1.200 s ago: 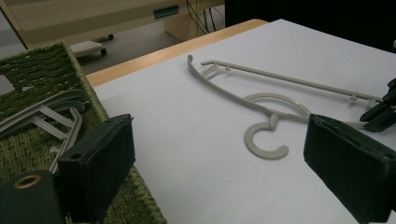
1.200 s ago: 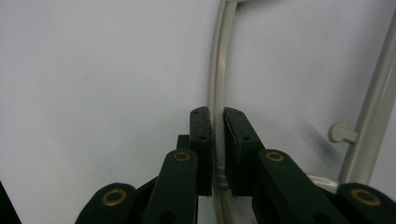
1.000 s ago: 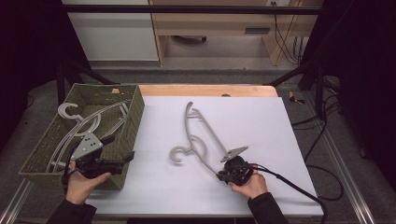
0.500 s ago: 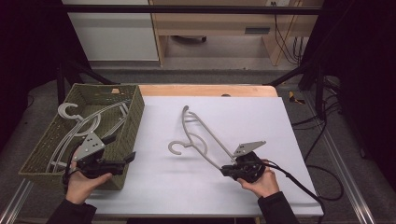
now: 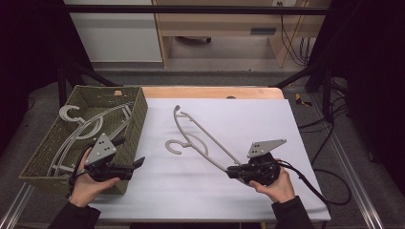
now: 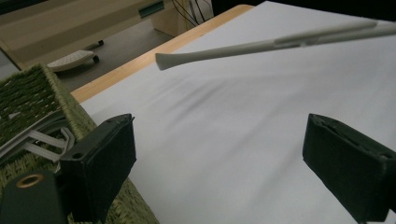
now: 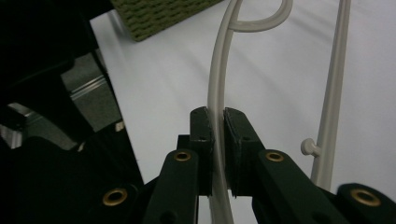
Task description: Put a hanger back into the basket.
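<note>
A pale grey plastic hanger hangs tilted above the white table, its hook toward the basket. My right gripper is shut on the hanger's near end; in the right gripper view the black pads clamp the hanger's arm. My left gripper is held beside the basket's near corner, open, nothing between its pads. The hanger's tip crosses the top of the left gripper view.
A green woven basket stands at the table's left edge with several more grey hangers inside. Cables trail off the table's right side. A wooden strip borders the far edge.
The right gripper has lifted and shifted right with the hanger, raising it off the table and tilting it. The left gripper has stayed by the basket.
</note>
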`<action>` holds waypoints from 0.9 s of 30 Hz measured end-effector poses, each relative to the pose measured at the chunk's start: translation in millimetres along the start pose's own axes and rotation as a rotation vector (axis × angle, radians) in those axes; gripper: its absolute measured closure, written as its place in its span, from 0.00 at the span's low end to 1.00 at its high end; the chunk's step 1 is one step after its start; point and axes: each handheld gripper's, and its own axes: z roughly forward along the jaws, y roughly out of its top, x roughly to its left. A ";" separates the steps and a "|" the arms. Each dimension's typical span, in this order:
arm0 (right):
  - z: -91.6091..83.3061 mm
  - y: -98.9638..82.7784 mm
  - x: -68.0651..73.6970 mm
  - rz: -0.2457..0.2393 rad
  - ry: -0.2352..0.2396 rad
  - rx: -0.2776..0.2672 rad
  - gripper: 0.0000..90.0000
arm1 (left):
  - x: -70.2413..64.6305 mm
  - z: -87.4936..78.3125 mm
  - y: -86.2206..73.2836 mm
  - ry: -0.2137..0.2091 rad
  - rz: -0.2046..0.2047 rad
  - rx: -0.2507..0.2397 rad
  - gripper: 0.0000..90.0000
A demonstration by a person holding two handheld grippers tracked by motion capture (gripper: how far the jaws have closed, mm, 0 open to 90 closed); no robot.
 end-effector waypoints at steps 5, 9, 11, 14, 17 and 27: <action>0.5 0.8 3.5 -0.008 0.073 0.007 0.92 | -4.3 16.3 7.7 -0.047 0.100 0.087 0.10; 0.9 0.6 7.1 -0.014 0.115 0.027 0.92 | -7.1 24.9 17.2 -0.078 0.188 0.131 0.11; 0.5 0.4 8.3 -0.026 0.139 0.027 0.92 | -9.1 28.0 21.5 -0.089 0.223 0.146 0.11; 0.8 1.5 11.0 -0.027 0.163 0.036 0.92 | -12.6 33.4 25.3 -0.115 0.252 0.148 0.12; 2.4 2.2 14.3 -0.040 0.180 0.045 0.92 | -15.1 38.4 25.7 -0.129 0.279 0.157 0.15; 3.5 4.6 19.9 -0.061 0.215 0.037 0.91 | -17.2 48.1 19.4 -0.113 0.385 0.176 0.33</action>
